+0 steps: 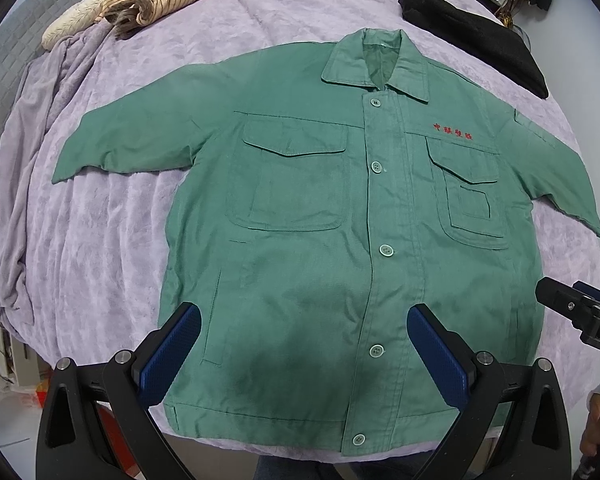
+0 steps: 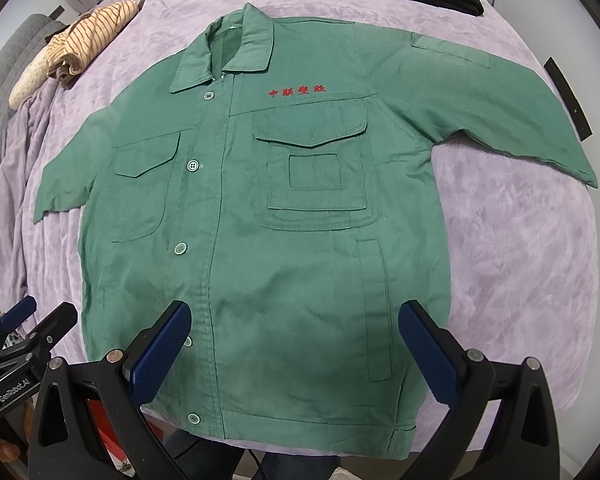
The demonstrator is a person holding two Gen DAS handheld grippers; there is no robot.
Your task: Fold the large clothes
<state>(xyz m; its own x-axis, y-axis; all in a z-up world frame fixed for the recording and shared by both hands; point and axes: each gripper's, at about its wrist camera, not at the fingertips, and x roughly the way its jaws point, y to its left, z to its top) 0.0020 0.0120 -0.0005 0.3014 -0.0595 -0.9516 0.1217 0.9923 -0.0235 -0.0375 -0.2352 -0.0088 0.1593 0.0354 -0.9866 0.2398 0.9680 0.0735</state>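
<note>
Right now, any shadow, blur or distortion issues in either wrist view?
Left wrist: dark shadow on the jacket hem between the open left tongs; edges bow. Right wrist: fainter shadow between the open right tongs; embroidery sharp, same fisheye bowing.

Red embroidered Chinese characters, too blurred to read surely, sit above a chest pocket of the green buttoned work jacket point(image 2: 260, 220). "GenRobot.AI" marks the black left gripper point(image 2: 16, 328), lower left.

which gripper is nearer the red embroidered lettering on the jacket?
Right, by a modest margin. The right gripper hovers over the hem roughly below the red lettering; the left gripper hovers over the hem further to the left, past the button placket. Both open.
</note>
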